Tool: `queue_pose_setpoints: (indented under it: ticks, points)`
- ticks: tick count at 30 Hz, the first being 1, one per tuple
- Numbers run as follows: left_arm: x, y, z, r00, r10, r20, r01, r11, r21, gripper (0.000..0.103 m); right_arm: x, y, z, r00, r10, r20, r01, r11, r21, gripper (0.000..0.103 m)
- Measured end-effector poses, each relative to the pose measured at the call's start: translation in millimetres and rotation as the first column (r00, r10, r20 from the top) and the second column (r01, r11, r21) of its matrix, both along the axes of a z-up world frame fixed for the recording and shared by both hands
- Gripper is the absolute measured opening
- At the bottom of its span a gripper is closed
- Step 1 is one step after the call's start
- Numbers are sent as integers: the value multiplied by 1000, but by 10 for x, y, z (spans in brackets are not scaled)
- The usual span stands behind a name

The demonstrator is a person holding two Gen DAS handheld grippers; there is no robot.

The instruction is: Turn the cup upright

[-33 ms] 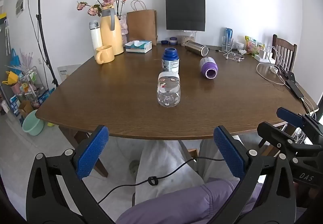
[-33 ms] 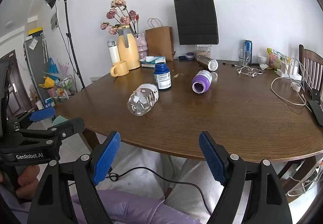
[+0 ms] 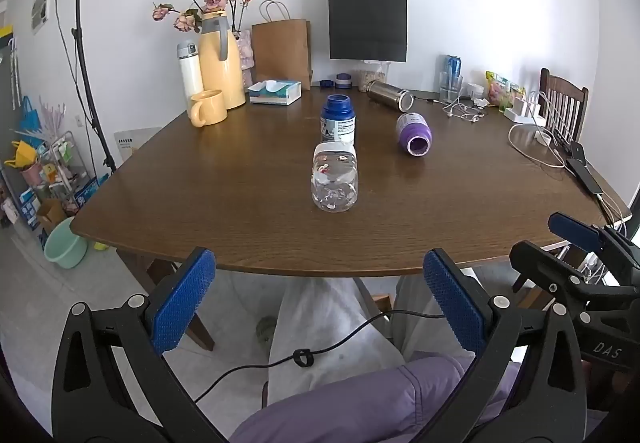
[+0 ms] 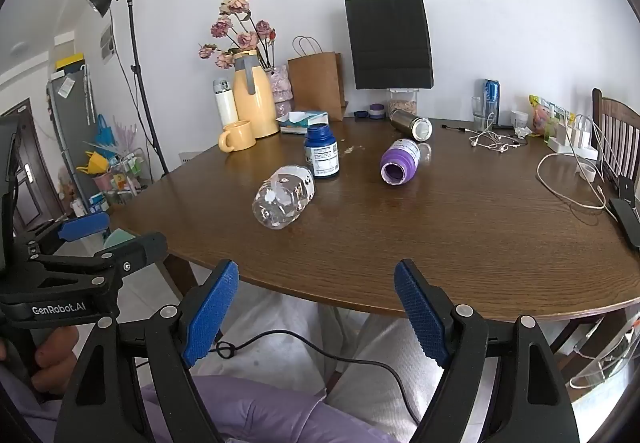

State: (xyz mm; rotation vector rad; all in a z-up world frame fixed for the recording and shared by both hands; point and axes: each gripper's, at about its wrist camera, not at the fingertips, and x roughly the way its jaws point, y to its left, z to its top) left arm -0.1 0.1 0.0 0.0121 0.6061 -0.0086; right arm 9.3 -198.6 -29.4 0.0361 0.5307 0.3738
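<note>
A clear plastic bottle (image 3: pixel 335 179) (image 4: pixel 284 197) lies on its side in the middle of the brown table (image 3: pixel 240 211), its base toward the left wrist camera. A purple cup (image 3: pixel 414 133) (image 4: pixel 400 162) lies tipped over farther right, open mouth facing me. A steel flask (image 3: pixel 390 95) (image 4: pixel 412 125) lies on its side behind it. My left gripper (image 3: pixel 319 275) hangs open before the table's near edge, in line with the clear bottle. My right gripper (image 4: pixel 317 275) is open too, off the near edge. Both hold nothing.
A blue jar (image 3: pixel 338 119) stands upright just behind the clear bottle. A yellow mug (image 3: pixel 208 107), a yellow jug with flowers (image 3: pixel 220 63), a tissue box (image 3: pixel 275 91) and paper bags (image 3: pixel 282 55) line the back. Cables (image 3: pixel 536 147) and a chair (image 3: pixel 564 103) are at right. A person's legs (image 3: pixel 320 323) are under the table.
</note>
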Motion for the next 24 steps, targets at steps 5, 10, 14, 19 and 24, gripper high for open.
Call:
queue_pose_setpoints:
  ticks: [5, 10, 14, 19, 24]
  points:
    - [-13, 0, 12, 1000, -2, 4, 2, 1000, 0, 103, -10, 3, 11, 1000, 4, 3, -4, 1000, 2, 85]
    - [-1, 2, -2, 1000, 1, 3, -1, 1000, 0, 103, 16, 10, -12, 1000, 6, 8, -6, 1000, -9, 85]
    - [-1, 1, -5, 1000, 1, 2, -1, 1000, 1, 103, -9, 28, -4, 1000, 4, 6, -4, 1000, -8, 85]
    - [0, 1, -5, 1000, 2, 1, -2, 1000, 3, 103, 5, 4, 10, 1000, 4, 6, -4, 1000, -4, 85]
    - [2, 0, -5, 1000, 1, 0, -1, 1000, 3, 103, 9, 5, 11, 1000, 3, 6, -3, 1000, -3, 85]
